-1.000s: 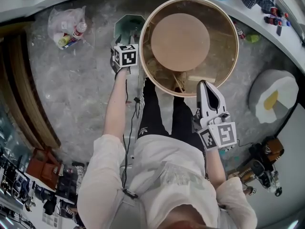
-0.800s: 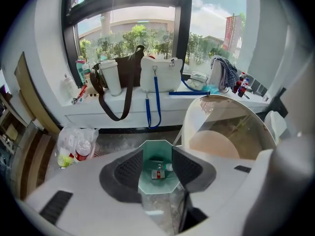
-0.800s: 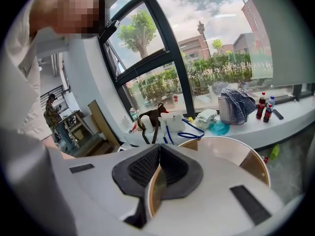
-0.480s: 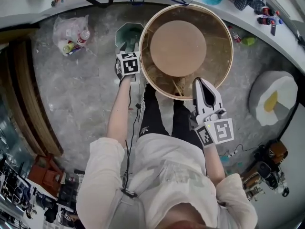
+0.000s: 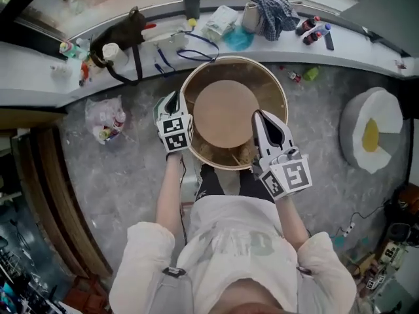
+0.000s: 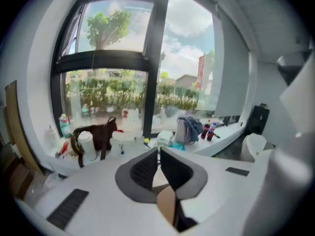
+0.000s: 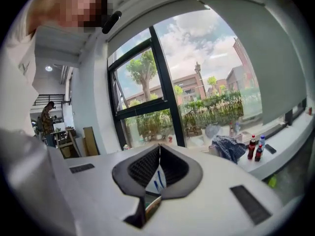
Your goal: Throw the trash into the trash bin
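The trash bin cannot be made out. The left gripper (image 5: 171, 98) hangs just beside the left rim of the round wooden table (image 5: 283, 97), and its jaws have just closed with nothing between them. The right gripper (image 5: 258, 114), also closed and empty, is over the table's near edge. Grey floor (image 5: 131, 175) lies open at the left, as far as the plastic bag (image 5: 105, 118).

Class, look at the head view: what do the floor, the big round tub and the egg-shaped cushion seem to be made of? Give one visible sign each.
Floor: polished stone or concrete, judging by grey mottling and slight sheen.
Round tub: probably light wood or bamboo; its rim is tan and matte.
Egg-shaped cushion: likely soft fabric; rounded, puffy edges, though texture is unclear.
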